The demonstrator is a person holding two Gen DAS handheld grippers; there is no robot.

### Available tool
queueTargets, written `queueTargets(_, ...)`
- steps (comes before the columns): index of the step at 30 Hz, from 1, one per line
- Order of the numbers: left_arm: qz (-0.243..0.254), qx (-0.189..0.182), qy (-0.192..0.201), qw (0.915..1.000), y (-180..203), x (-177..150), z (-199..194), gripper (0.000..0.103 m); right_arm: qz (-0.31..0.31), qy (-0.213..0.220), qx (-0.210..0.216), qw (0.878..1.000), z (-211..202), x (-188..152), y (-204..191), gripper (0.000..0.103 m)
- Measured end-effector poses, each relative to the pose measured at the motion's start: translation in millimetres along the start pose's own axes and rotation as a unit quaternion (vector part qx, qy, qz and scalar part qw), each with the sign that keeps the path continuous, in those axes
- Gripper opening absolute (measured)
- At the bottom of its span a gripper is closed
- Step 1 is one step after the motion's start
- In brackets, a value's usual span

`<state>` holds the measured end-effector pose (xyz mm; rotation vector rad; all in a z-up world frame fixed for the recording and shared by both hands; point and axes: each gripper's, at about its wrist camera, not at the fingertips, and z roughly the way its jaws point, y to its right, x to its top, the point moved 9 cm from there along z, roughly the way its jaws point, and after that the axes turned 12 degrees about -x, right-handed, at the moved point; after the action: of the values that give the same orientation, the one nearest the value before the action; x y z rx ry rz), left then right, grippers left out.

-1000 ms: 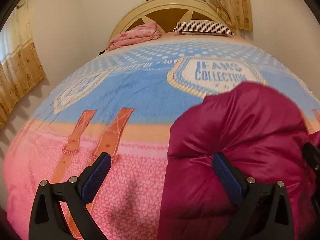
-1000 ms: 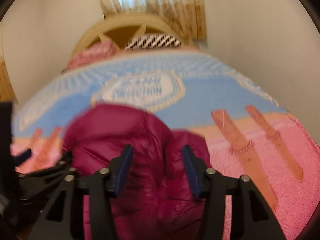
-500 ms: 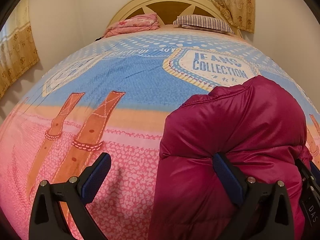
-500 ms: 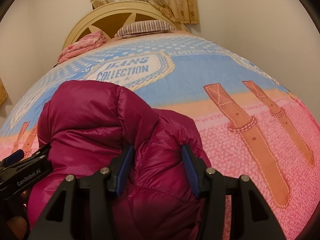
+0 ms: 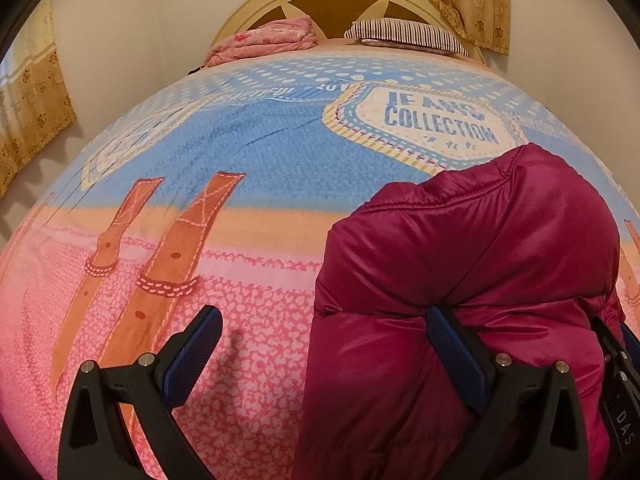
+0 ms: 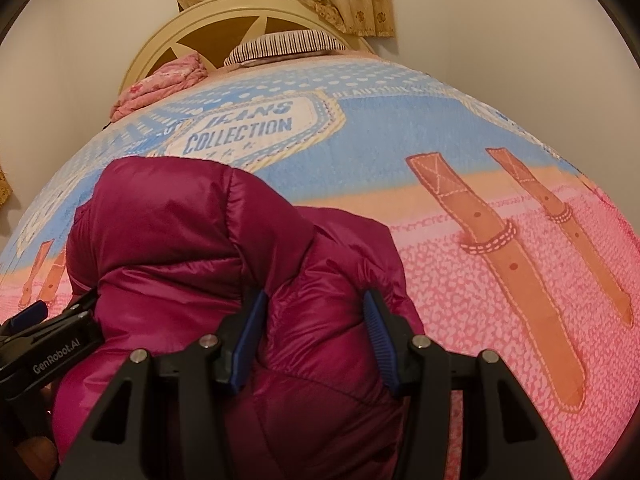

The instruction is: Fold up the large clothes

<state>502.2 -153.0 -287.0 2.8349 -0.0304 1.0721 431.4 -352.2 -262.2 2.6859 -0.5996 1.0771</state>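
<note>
Puffy magenta quilted nylon jacket (image 6: 208,264) bundled on the patterned pink-and-blue bedspread (image 5: 248,152). Right gripper (image 6: 316,332) clenches a thick fold; left gripper (image 5: 320,344) is splayed, bundle at its three o'clock, only its right finger touching.

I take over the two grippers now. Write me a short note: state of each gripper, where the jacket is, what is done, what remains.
Left gripper: open wide; only its right finger touches the jacket, nothing clamped.
Right gripper: shut on a puffy fold of the jacket.
Jacket: magenta down jacket, bunched in a mound on the bedspread, near the bed's foot.
Done: jacket gathered and partly doubled over.
Left: lay it flat, finish the folds, smooth it, release.
</note>
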Motion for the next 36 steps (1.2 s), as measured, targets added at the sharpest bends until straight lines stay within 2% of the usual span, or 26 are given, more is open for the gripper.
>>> queueTargets(22, -0.009, -0.014, -0.007, 0.9998, -3, -2, 2, 0.102, -0.004, -0.010, -0.004, 1.000, 3, -3, -1, 0.053)
queueTargets(23, -0.006, -0.019, -0.011, 0.9997, -3, -3, -1, 0.102, -0.014, -0.010, -0.009, 1.000, 1, -2, -1, 0.054)
queueTargets(25, -0.003, -0.037, -0.020, 0.9991, -4, -6, -14, 0.102, -0.023, -0.005, -0.018, 1.000, -4, -2, 1, 0.063)
queueTargets(26, -0.002, -0.041, -0.014, 0.9990, -6, -8, -23, 0.102, -0.019, 0.000, -0.020, 1.000, -9, -2, 6, 0.072)
queueTargets(27, -0.002, -0.043, -0.010, 0.9990, -7, -10, -29, 0.102, -0.004, 0.002, -0.015, 1.000, -13, -2, 12, 0.076)
queueTargets(29, -0.005, -0.058, -0.003, 0.9983, -11, -20, -40, 0.102, 0.021, 0.000, -0.006, 1.000, -18, -5, 24, 0.076)
queueTargets(33, -0.031, -0.082, 0.000, 0.9961, -14, -34, -43, 0.102, 0.028, 0.005, 0.009, 1.000, -31, -14, 33, 0.076)
queueTargets(36, -0.039, -0.087, -0.003, 0.9955, -13, -38, -42, 0.102, 0.035, -0.012, 0.027, 0.999, -30, -20, 34, 0.076)
